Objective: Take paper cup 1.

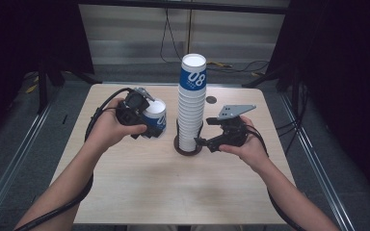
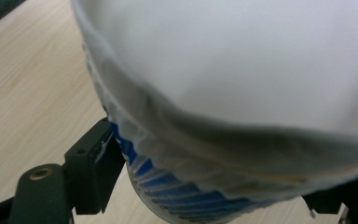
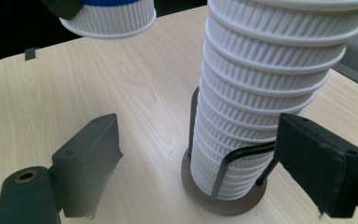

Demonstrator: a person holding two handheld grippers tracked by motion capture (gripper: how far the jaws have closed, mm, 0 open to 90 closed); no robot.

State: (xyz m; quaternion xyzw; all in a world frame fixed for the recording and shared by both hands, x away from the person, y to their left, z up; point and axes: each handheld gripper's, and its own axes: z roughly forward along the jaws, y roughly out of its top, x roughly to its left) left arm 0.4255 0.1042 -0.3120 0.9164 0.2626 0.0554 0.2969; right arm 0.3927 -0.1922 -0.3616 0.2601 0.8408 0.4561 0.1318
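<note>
A tall stack of upside-down white ribbed paper cups stands in a dark round holder with wire uprights at the table's middle; its top cup has a blue band marked 08. My left gripper is shut on a single blue-and-white cup, held left of the stack. In the left gripper view the cup sits very close, its wall dented between the jaws of my left gripper. My right gripper is open at the stack's base on its right. In the right gripper view its jaws stand wide before the stack and holder, with the held cup at upper left.
The light wooden table has bare room in front of and beside the stack. A small dark disc lies behind the stack. Cables run over the floor beyond the far edge.
</note>
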